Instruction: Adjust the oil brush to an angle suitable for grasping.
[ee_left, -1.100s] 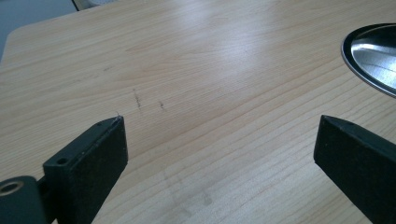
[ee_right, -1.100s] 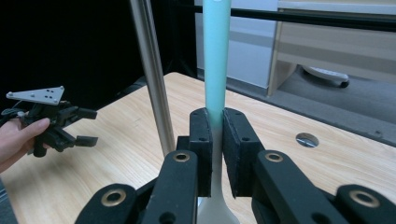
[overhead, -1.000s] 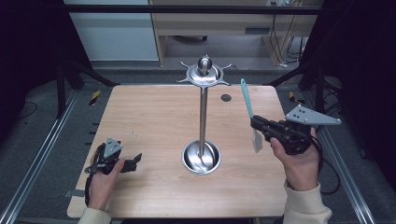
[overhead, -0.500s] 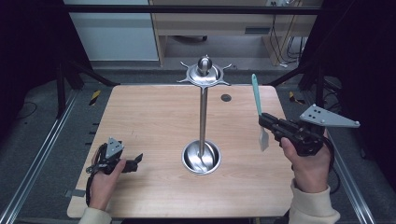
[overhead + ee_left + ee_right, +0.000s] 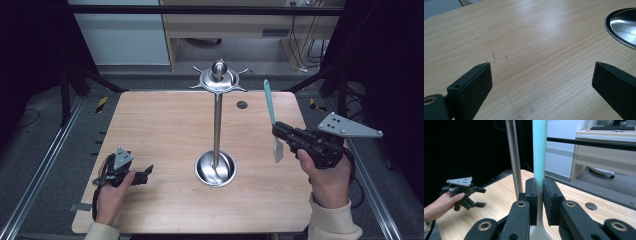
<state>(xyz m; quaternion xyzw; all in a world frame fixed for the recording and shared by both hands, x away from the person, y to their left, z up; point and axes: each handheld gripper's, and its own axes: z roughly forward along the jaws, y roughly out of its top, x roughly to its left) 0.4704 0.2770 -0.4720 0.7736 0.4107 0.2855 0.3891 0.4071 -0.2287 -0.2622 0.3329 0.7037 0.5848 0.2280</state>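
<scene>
Your right tongs (image 5: 281, 131) are squeezed tight on a spatula (image 5: 271, 120). It has a blue-green handle and a pale flat blade. You hold it by the lower part of the handle, close to the blade. That way the long handle sticks up free and the blade hangs down. In the right gripper view the two black pads press on both sides of the handle (image 5: 539, 152), so it can't slip.

The spatula is up in the air over the right side of the desk (image 5: 165, 125). It isn't touching the wood. It is off to the right of the tall metal stand (image 5: 217, 120), with a gap between them.

The stand has a shiny round bowl at the bottom and a round top with little arms poking out. I think those arms are for hanging things. I think that is why you keep the handle end pointing up: so the top of it can go onto one of those arms. I can't see if the handle has a hole at its tip.

Your left tongs (image 5: 142, 174) are wide open and hold nothing. They rest low on the desk near the front left. In the left gripper view there is just bare wood between the pads, with the rim of the bowl (image 5: 621, 25) off to one side. That hand seems to be waiting, out of the way.
</scene>
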